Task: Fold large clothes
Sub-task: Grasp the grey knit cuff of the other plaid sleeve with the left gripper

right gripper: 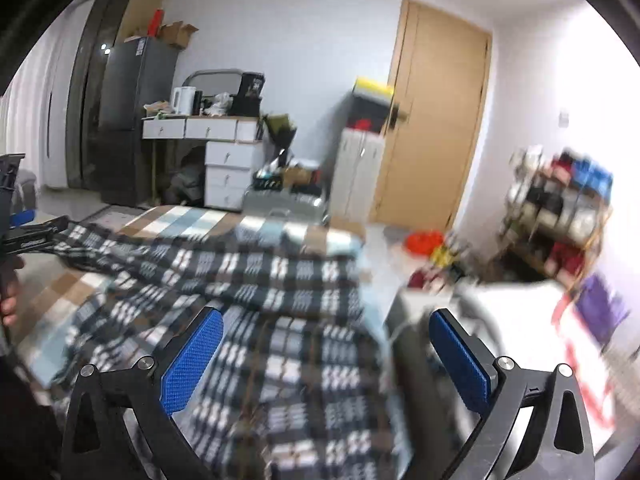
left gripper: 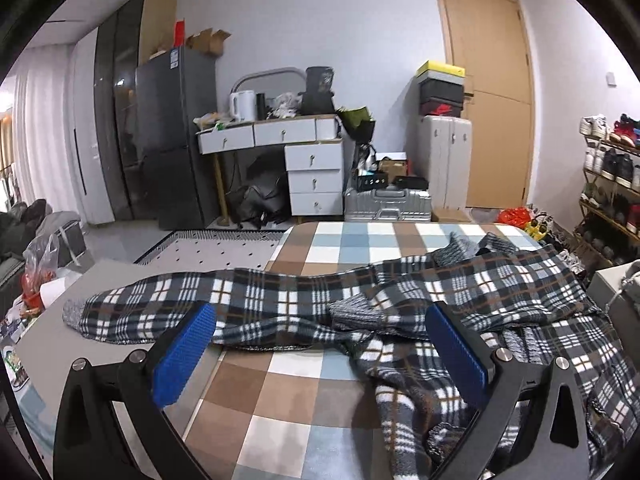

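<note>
Left tool (left gripper: 320, 344): jaws are standing wide apart, released, nothing between the blue pads (left gripper: 182, 360). It is hovering low over the near edge of the worktop (left gripper: 280, 412), which is wearing a brown, white and blue checked cover.

Plaid garment (left gripper: 280, 300): dark plaid fleece, lying crumpled just ahead of the left tool. One sleeve is stretching out ahead and to the tool's left, with its grey knit cuff (left gripper: 74, 314) reaching past the checked cover onto a plain grey surface. A second grey cuff (left gripper: 352, 312) is lying between the two pads, slightly ahead of them. The bulk of the cloth is bunching up to the right of the tool and running under its right finger.

Right tool (right gripper: 326, 352): jaws are also spread wide, released, holding nothing. Its view is motion-blurred. The plaid garment (right gripper: 280, 320) is lying directly beneath and ahead of it, filling the gap between the fingers; the tool's right finger is hanging beyond the cloth's right edge.

Far to the right tool's left, the left tool (right gripper: 32, 236) is showing with a hand (right gripper: 10, 300) beneath it.

Well beyond both: white drawer unit (left gripper: 316, 176), wooden door (left gripper: 488, 92).
</note>
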